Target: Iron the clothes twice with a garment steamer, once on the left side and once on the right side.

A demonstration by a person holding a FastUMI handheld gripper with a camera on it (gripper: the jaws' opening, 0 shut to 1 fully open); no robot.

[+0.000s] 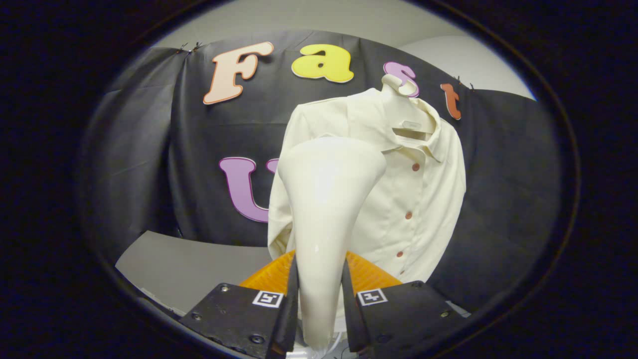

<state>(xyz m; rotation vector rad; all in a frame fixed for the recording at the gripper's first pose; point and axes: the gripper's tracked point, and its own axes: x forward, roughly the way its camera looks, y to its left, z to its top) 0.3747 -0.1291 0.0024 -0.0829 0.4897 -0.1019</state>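
- Between the two fingers of the gripper (319,304), the handle of a cream garment steamer (324,209) was clamped, with one finger pressed against each of its sides.
- The fingers were seen closed to the width of that narrow handle, and nothing else was held by them.
- The steamer was held upright; from the slim handle its body was seen to widen upward into a broad, flat-topped head.
- Just beyond the steamer head, a cream button-up shirt (413,189) was seen, hung on a pale mannequin torso whose neck (394,94) was visible above the open collar.
- The left part of the shirt front was covered by the steamer head; whether the two were touching could not be told.
- A row of small reddish-brown buttons (408,215) was seen running down the shirt front, to the right of the steamer.
- Behind the handle, low down and just above the fingers, an orange ribbed surface (371,274) was visible.
- A grey tabletop (189,269) was seen beyond the fingers to the left, in front of the black cloth wall (144,149).
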